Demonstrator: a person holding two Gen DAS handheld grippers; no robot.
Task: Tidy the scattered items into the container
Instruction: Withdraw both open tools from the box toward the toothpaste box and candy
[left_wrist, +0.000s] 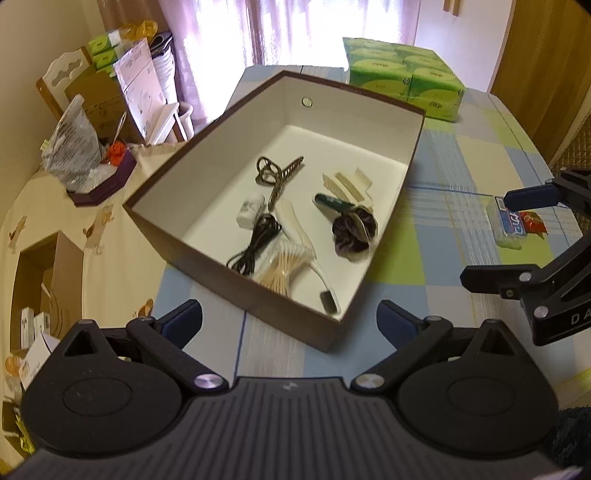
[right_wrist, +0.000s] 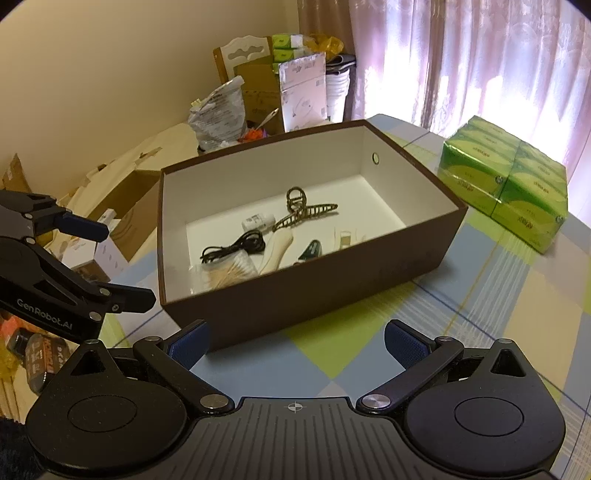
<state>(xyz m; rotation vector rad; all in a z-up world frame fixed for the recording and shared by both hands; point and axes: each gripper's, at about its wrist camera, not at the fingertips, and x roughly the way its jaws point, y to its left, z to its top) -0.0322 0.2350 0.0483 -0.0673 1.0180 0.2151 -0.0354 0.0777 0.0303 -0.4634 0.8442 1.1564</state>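
A brown box (left_wrist: 258, 295) (right_wrist: 314, 295) with a white inside stands on the checked tablecloth. In it lie a brown hair claw (left_wrist: 277, 177) (right_wrist: 303, 210), a black cable (left_wrist: 255, 243), cotton swabs (left_wrist: 284, 266), a white clip (left_wrist: 347, 184), a green tube (left_wrist: 330, 201) and a purple scrunchie (left_wrist: 352, 230). My left gripper (left_wrist: 290, 317) (right_wrist: 118, 262) hovers open and empty before the box's near corner. To the right of the box, my right gripper (right_wrist: 297, 341) (left_wrist: 487, 236) is open and empty. A clear blue-labelled case (left_wrist: 508, 225) and a red packet (left_wrist: 532, 223) lie on the cloth beyond it.
Green tissue packs (left_wrist: 406, 77) (right_wrist: 506, 181) sit at the table's far end by the curtain. Left of the table are a cluttered surface with a plastic bag (left_wrist: 74, 147), a purple tray (left_wrist: 103, 184) and cardboard boxes (right_wrist: 129, 199).
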